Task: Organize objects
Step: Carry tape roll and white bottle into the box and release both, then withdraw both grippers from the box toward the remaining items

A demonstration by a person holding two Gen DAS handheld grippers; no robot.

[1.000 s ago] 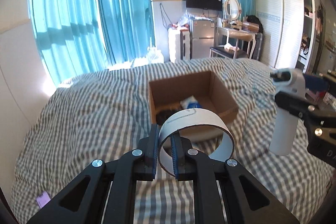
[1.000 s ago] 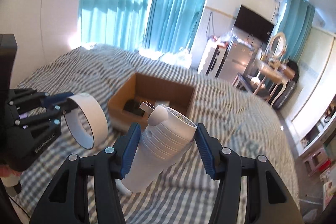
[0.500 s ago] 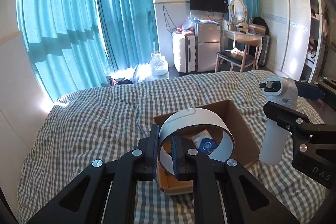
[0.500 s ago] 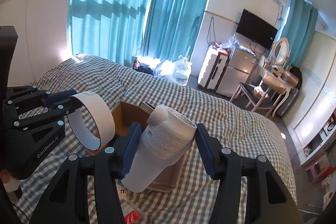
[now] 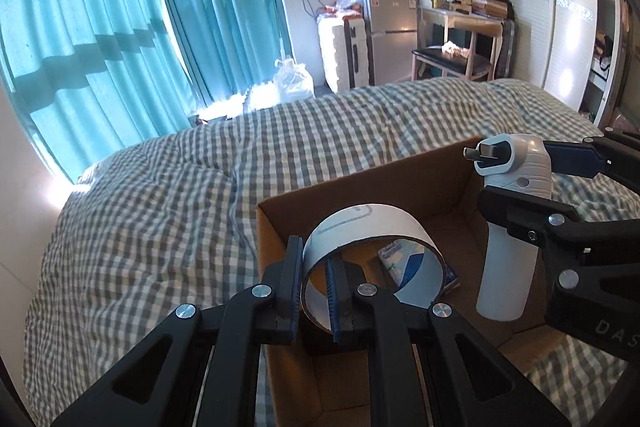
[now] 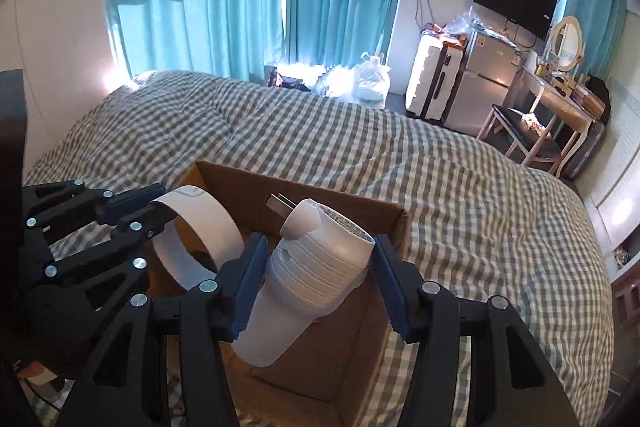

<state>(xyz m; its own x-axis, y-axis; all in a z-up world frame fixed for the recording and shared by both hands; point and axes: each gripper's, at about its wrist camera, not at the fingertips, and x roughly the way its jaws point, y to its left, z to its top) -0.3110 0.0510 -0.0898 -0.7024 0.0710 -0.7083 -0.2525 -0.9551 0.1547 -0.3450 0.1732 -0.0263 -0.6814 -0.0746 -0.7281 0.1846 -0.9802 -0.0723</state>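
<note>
Tape roll (image 5: 372, 259) pinched by left tool (image 5: 314, 291), white device (image 6: 316, 275) by right tool (image 6: 316, 283); both to be lowered well inside cardboard box (image 5: 360, 183) before release.

The left claw (image 5: 314, 285) is nearly closed, its fingers pinching something thin. The right claw (image 6: 316, 283) stands wider, both fingers pressed against something bulky, just beside the left.

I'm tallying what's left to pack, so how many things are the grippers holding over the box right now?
2: a tape ring pinched in the left gripper, and a white bottle clamped in the right gripper. Both hang above the box.
</note>
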